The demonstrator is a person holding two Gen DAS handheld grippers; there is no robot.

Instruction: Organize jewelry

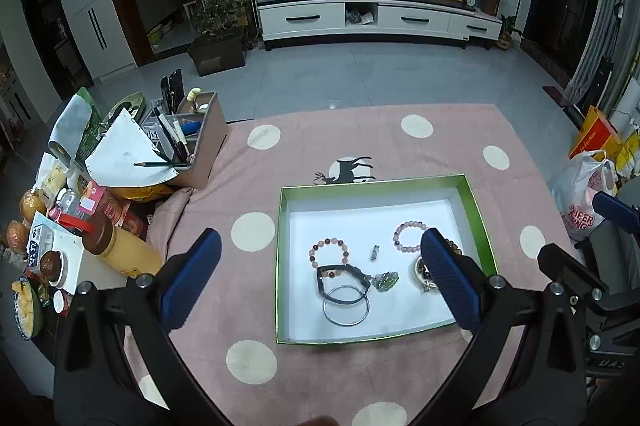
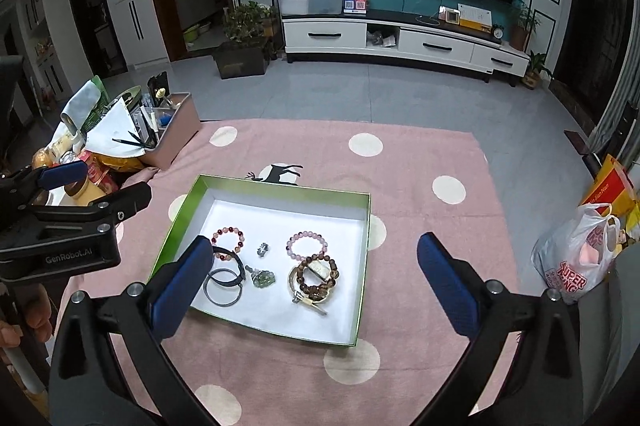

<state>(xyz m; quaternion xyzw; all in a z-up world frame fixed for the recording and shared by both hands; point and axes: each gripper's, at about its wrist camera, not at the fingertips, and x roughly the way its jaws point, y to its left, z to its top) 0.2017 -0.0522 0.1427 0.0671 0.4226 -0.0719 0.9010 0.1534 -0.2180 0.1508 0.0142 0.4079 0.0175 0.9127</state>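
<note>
Left wrist view, pink dotted rug (image 1: pixel 224 186) on grey tiled floor (image 1: pixel 360 78), television cabinet (image 1: pixel 376 20) behind, both grippers' fingers spread wide, empty

Left gripper (image 1: pixel 320 266), right gripper (image 2: pixel 316 278): black angular frames, silver screws, ribbed blue pads (image 1: pixel 452 282); white "GenRobot.AI" lettering on left gripper's side.

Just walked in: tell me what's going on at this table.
A person holds a claw in each hand above a shallow green-rimmed white box on a pink dotted cloth. The left claw and right claw are both open and empty. Beaded bracelets, a silver metal bangle and a small ring already lie inside the box.
</note>
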